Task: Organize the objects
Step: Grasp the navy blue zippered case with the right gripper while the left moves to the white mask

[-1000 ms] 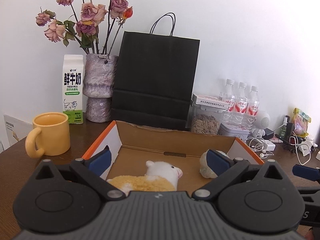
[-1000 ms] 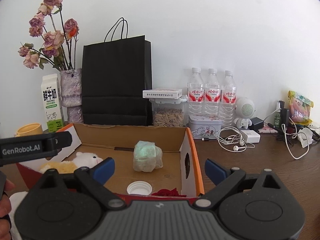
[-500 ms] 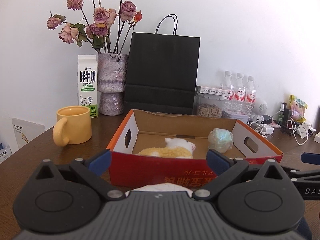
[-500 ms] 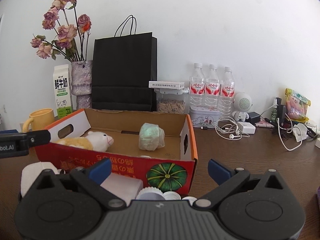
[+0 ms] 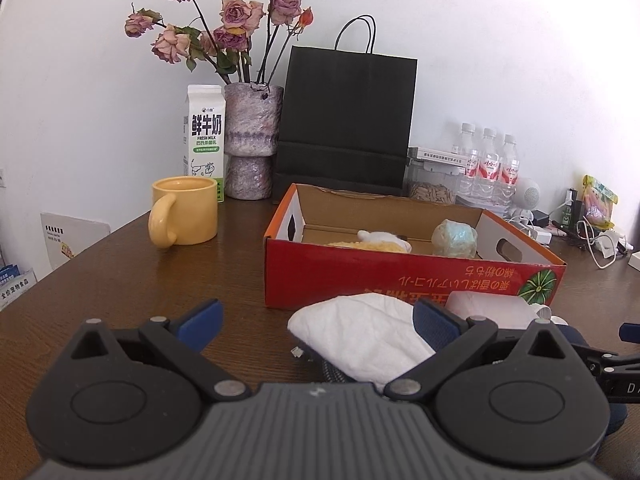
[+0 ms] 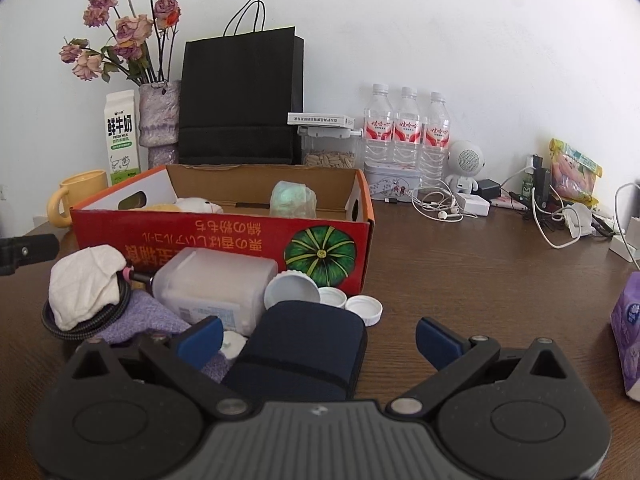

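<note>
1. Cardboard box (image 6: 224, 236), red on its long side with a green pumpkin print, sits at centre-left of the right wrist view on the brown tabletop (image 6: 460, 272); in the left wrist view the same box (image 5: 400, 276) fills the centre-right.
2. Inside the box lie a yellow-and-white plush toy (image 6: 192, 205) toward its left end and a pale green wrapped bundle (image 6: 292, 199) toward its right.
3. Black paper bag (image 6: 240, 100) stands upright behind the box against the wall, with a vase of dried roses (image 6: 158, 120) and a milk carton (image 6: 122, 136) to its left.
4. Left claw (image 5: 316, 322) is spread wide and holds nothing; a crumpled white tissue (image 5: 360, 332) lies between its fingers, in front of the box.
5. Right claw (image 6: 320, 338) is likewise spread and empty, with a dark blue pouch (image 6: 304, 348) lying between its fingers.
6. Frosted plastic container (image 6: 216, 284) lies on its side, just in front of the box wall and left of the pouch.
7. Yellow mug (image 5: 184, 210) stands at left of the box, well apart from it.
8. White bottle caps (image 6: 348, 304) rest near the box's front right corner.
</note>
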The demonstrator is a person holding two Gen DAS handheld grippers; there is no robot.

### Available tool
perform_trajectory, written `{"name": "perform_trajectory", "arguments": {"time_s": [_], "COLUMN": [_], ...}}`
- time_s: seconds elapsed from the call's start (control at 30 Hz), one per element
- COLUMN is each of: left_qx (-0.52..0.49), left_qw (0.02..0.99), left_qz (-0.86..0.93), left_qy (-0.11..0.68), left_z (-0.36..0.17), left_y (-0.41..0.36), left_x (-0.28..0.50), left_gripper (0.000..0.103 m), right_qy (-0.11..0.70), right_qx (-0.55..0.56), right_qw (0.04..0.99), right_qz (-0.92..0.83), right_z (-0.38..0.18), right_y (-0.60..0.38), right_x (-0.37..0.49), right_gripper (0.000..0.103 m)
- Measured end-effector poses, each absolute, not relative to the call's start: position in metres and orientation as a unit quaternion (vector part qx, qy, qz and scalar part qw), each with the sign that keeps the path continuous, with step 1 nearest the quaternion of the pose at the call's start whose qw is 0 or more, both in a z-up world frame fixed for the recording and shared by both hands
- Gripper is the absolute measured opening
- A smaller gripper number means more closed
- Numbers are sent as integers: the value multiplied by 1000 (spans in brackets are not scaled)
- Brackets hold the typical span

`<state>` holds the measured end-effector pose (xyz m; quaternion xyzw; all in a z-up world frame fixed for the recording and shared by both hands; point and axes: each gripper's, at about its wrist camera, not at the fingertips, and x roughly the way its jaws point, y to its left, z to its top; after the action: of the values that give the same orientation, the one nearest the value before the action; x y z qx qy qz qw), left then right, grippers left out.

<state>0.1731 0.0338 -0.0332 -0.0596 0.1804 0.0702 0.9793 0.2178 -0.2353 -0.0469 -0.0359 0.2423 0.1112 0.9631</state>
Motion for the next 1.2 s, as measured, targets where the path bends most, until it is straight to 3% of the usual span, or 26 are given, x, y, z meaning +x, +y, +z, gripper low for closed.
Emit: {"name": "perform_trajectory", "arguments": {"time_s": [0.5,0.63,0.83,0.9,0.93,1.2], "left_qx": [-59,-62,-67,-68,-69,-72], "left_qw": [977,976,976,975,975,974], "left_qz": [71,68,63,63,62,61], "left_qy": [192,196,198,200,200,204], "left_z": [-38,-39,-39,-39,-39,-40], "left_y": [35,36,37,37,37,39], "left_x": [159,160,159,159,159,160], "left_gripper": [103,103,103,103,103,103], "right_qy": [299,323,334,330,324,255], "right_qx": [-36,-46,-19,-20,-19,12], "right_qw": [950,942,938,939,940,961], "right_qz": [84,79,87,96,105,109], "right_z": [-56,-61,-64,-63,-62,-49], "right_y": [-228,-217,-222,-222,-222,-234], "right_x": [219,230,236,234,231,208], "right_gripper": [101,94,94,86,75,62]}}
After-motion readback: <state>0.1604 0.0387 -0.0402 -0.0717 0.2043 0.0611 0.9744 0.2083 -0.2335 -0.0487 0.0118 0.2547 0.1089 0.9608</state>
